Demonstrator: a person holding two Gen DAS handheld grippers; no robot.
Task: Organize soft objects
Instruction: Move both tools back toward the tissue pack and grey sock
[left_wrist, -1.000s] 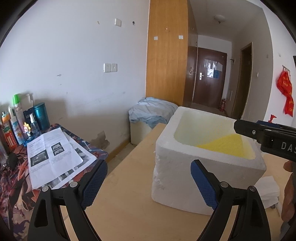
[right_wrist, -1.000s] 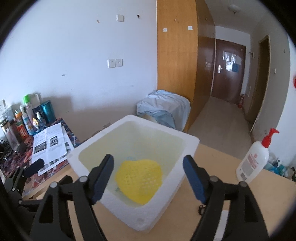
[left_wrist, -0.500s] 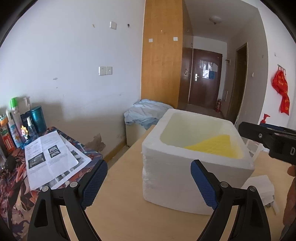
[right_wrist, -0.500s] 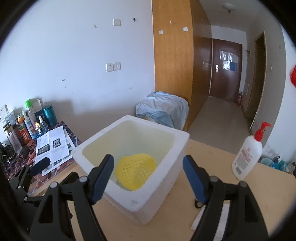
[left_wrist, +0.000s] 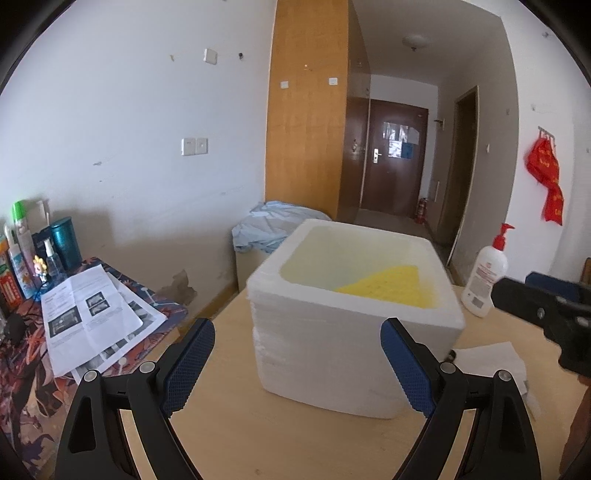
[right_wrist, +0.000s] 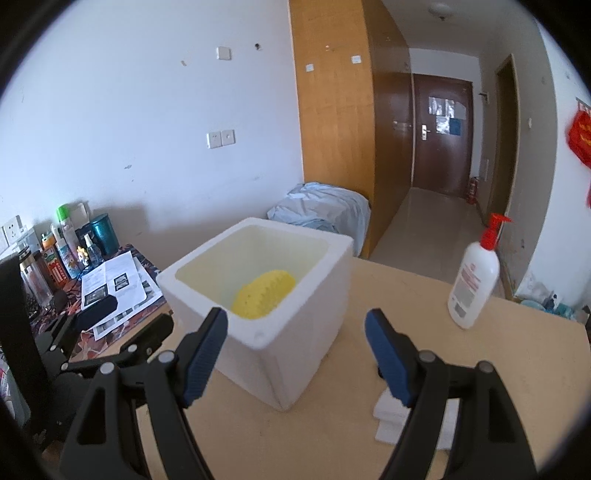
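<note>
In the left wrist view, the left tongs (left_wrist: 297, 356) were held wide apart, and nothing was caught between them. The white foam box (left_wrist: 354, 332) was seen straight ahead of the tongs, standing on the wooden surface (left_wrist: 229, 435). A soft yellow mat (left_wrist: 391, 286) was laid inside the box, leaning toward its far right side. It was likely put there because the box is the place where soft things are kept. A small stack of white soft sheets (left_wrist: 491, 360) was seen to the right of the tongs, just beside the box and not yet packed. A lotion bottle (left_wrist: 485, 278) was stood farther off, past the box on the right.

In the right wrist view, the right tongs (right_wrist: 295, 354) were also held apart and empty. The box (right_wrist: 280, 347) was seen ahead and a little left of the tongs, with the yellow mat (right_wrist: 264, 293) curled down in it. The white sheets (right_wrist: 391, 413) were partly hidden under the right finger of the tongs. They were probably meant to be picked up next, so open tongs were needed.
</note>
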